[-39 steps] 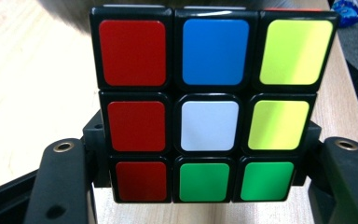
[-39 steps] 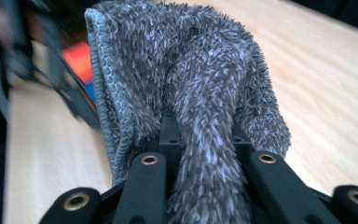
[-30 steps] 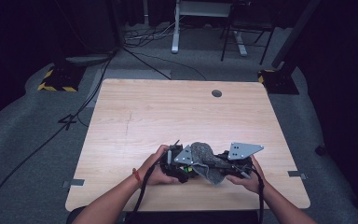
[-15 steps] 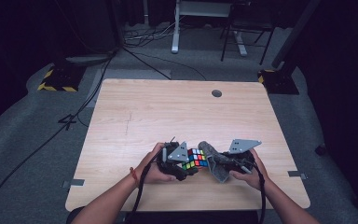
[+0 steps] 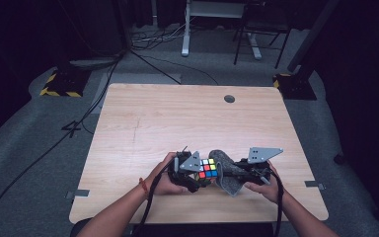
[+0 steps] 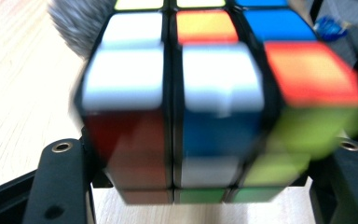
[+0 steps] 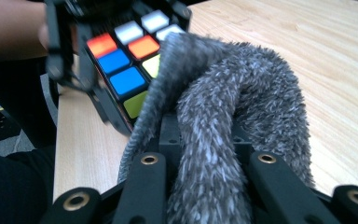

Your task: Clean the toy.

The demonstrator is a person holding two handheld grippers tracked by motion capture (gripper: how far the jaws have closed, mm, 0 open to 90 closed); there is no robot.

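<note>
A scrambled Rubik's cube (image 5: 208, 168) sits above the table's front edge, and my left gripper (image 5: 192, 170) is shut on it. In the left gripper view the cube (image 6: 214, 93) spans the space between both black jaws. My right gripper (image 5: 239, 173) is shut on a grey fuzzy cloth (image 5: 225, 174), which presses against the cube's right side. In the right gripper view the cloth (image 7: 233, 107) bulges out of my right gripper (image 7: 207, 161) and lies against the cube (image 7: 126, 70).
The wooden table (image 5: 177, 118) has a round cable hole (image 5: 229, 98) near its far edge. Cables and a yellow-black striped base (image 5: 59, 84) lie on the grey floor to the left. A chair and desk legs stand behind the table.
The cloth covered the cube a second ago. It has slid off to the right, and the cube's coloured top face now shows.
</note>
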